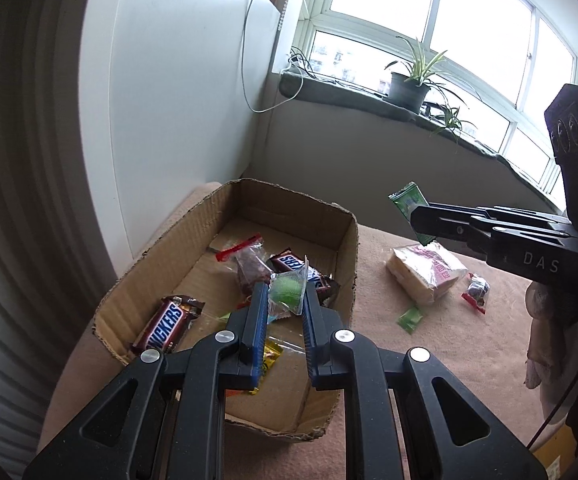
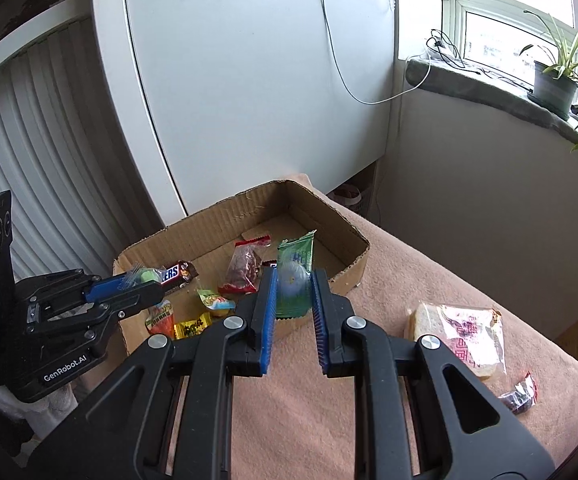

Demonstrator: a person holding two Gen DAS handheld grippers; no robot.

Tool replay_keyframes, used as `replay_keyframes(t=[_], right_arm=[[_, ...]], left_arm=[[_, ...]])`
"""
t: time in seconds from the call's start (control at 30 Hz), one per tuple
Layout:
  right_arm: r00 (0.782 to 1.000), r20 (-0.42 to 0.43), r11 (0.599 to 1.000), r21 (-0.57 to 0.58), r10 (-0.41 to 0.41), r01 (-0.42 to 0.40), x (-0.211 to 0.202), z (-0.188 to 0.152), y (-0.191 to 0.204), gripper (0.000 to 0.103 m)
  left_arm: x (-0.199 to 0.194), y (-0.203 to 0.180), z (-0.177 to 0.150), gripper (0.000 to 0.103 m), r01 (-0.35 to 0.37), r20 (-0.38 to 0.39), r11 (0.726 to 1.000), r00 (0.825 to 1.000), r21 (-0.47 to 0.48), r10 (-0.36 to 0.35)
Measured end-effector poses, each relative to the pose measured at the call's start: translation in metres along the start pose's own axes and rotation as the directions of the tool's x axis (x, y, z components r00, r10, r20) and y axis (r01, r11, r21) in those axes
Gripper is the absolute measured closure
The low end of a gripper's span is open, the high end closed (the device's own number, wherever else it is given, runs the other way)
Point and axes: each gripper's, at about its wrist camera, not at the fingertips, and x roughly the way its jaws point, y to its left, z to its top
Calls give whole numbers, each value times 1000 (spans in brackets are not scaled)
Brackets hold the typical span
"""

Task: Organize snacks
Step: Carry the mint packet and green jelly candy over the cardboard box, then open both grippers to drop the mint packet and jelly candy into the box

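My left gripper [image 1: 286, 296] is shut on a small clear-wrapped green candy [image 1: 287, 294] and holds it above the open cardboard box [image 1: 349, 240]; it also shows in the right wrist view [image 2: 145, 278]. My right gripper [image 2: 293, 284] is shut on a green snack packet [image 2: 295, 280], held in the air near the box's right wall [image 2: 353, 264]; it also shows in the left wrist view [image 1: 419, 220]. Inside the box lie Snickers bars [image 1: 165, 324], a red-edged dark snack bag [image 1: 249, 264] and small yellow and orange packets [image 2: 193, 326].
The box sits on a peach cloth-covered surface [image 1: 429, 360]. On the cloth lie a wrapped sandwich-like pack [image 1: 425, 276], a small red-edged dark packet [image 1: 475, 294] and a small green packet [image 1: 409, 318]. A white panel and a windowsill with a potted plant [image 1: 409, 88] stand behind.
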Motion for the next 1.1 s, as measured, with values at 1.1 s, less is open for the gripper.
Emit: replay_keyframes(t=[1.1], right_arm=[[990,-133,998,34,51,-47,90,24,17,72]], left_arm=[[17,27,-3,82,-58,-56,998,997,-17,57]])
